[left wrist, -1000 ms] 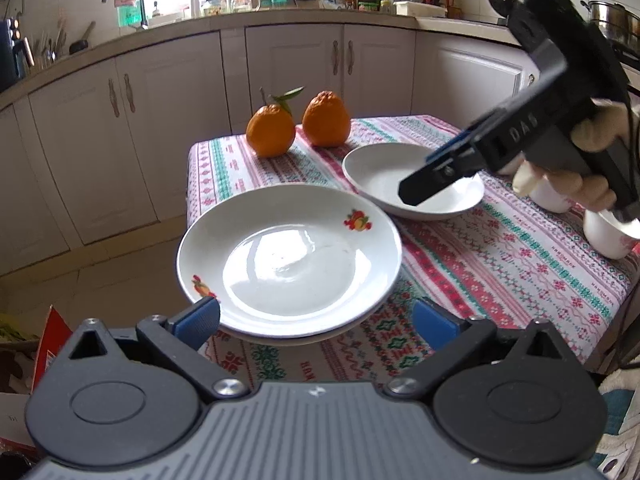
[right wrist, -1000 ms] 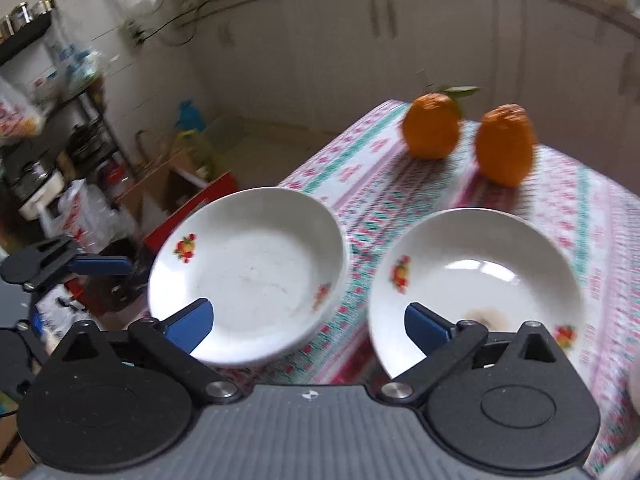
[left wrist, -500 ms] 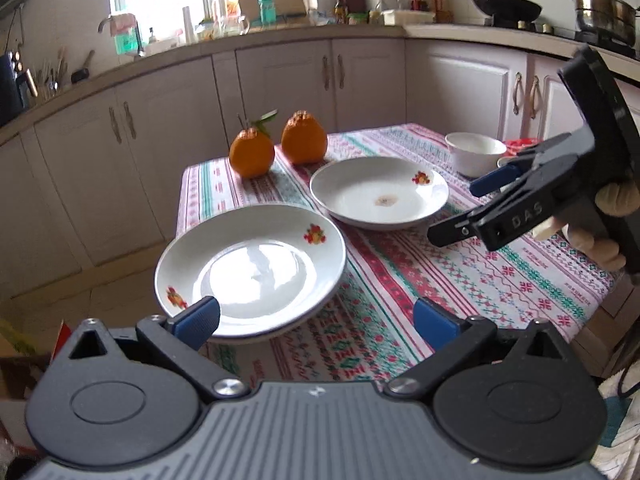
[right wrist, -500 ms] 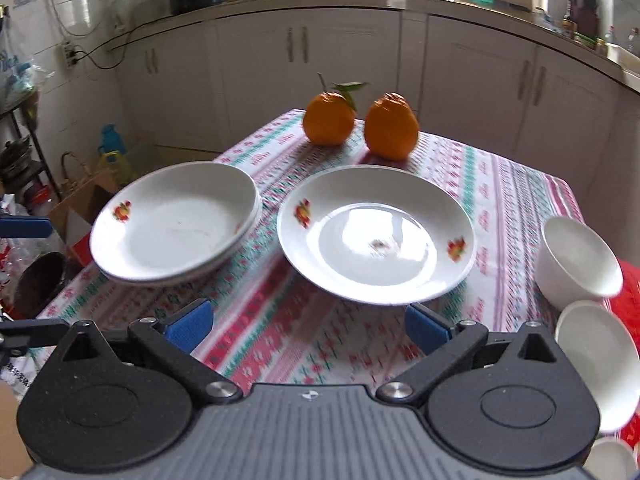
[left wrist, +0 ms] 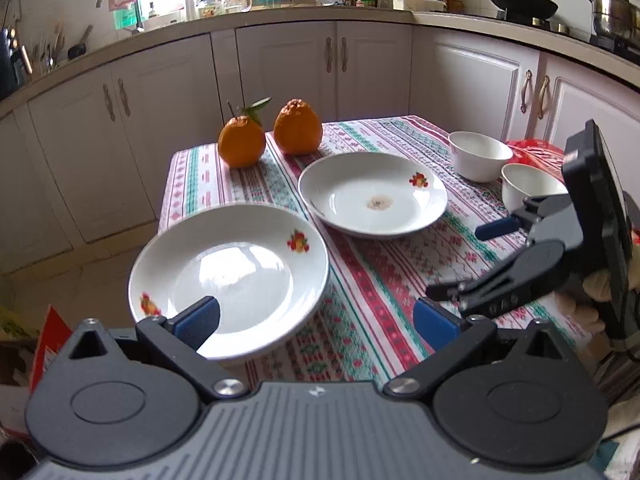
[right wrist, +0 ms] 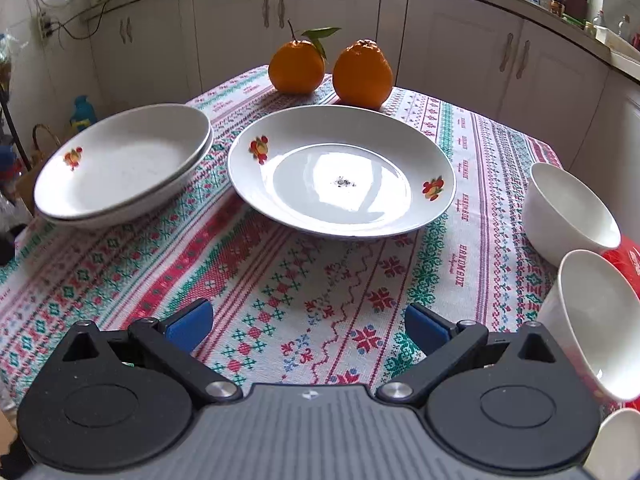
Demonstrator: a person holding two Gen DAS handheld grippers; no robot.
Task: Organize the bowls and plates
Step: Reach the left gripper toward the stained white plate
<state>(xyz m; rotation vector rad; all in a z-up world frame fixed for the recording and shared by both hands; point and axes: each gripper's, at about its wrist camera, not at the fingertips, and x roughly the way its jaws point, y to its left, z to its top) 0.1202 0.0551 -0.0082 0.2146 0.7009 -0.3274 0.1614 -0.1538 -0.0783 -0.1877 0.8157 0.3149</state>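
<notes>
Both grippers, left [left wrist: 316, 318] and right [right wrist: 308, 326], are wide and empty. The plate [right wrist: 342, 172] looks stiff, slippery and fragile; I would pinch its near rim.

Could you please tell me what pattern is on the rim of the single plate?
White with small red-and-yellow fruit motifs on the single plate, clearest in the right wrist view.

Two oranges [right wrist: 296, 66] [right wrist: 362, 74] are set side by side at the far edge of a patterned tablecloth [right wrist: 304, 280]; a leafy stem is carried by the left one. White cabinets [left wrist: 280, 64] are seen behind. A wok [left wrist: 516, 2] and what may be a steel pot [left wrist: 612, 12] are placed on the counter.
</notes>
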